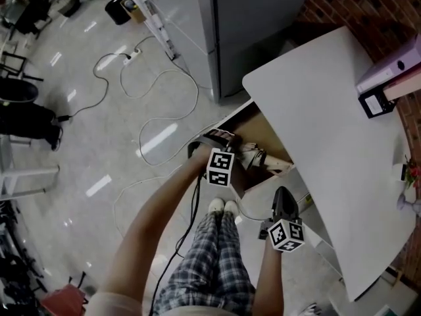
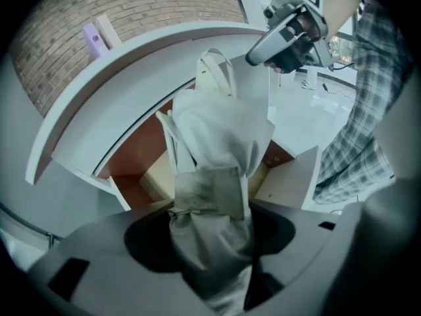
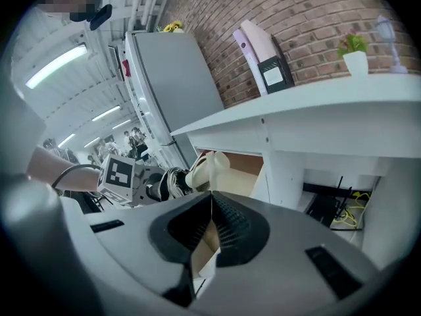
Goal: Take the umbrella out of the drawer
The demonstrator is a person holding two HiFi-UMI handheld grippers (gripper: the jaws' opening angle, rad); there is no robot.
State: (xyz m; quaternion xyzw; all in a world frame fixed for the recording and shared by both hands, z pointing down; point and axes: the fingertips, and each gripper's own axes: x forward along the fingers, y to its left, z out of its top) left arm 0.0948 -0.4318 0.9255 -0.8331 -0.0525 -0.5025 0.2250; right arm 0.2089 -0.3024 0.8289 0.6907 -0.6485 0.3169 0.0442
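Spanning the right of the head view, the white table (image 1: 329, 143) overhung an open drawer (image 1: 258, 120) at its left edge, the drawer's brown inside laid bare.

The umbrella (image 2: 217, 143), folded and wrapped in pale fabric with its strap round it, was over that open drawer and not lying flat on its floor. The umbrella's near end sat in the left gripper (image 2: 210, 255). From there its long axis ran straight out along the line the gripper pointed, toward the table's underside, and its looped far end showed against the table's edge. Whether that far end was wholly clear of the drawer's rim could not be told.

The left gripper's jaws were pressed on the umbrella's wrapped body from both sides, held fairly wide apart by its bulk. This was plainly the nearer hand and the one carrying the load. Any pull out of the drawer would likely have had to follow the umbrella's own axis, back toward the person, to keep the far end from catching under the table.

The right gripper (image 3: 210, 222) hung just beside the drawer's front with its jaws together and nothing between them. The umbrella lay off to its left, apart from it.
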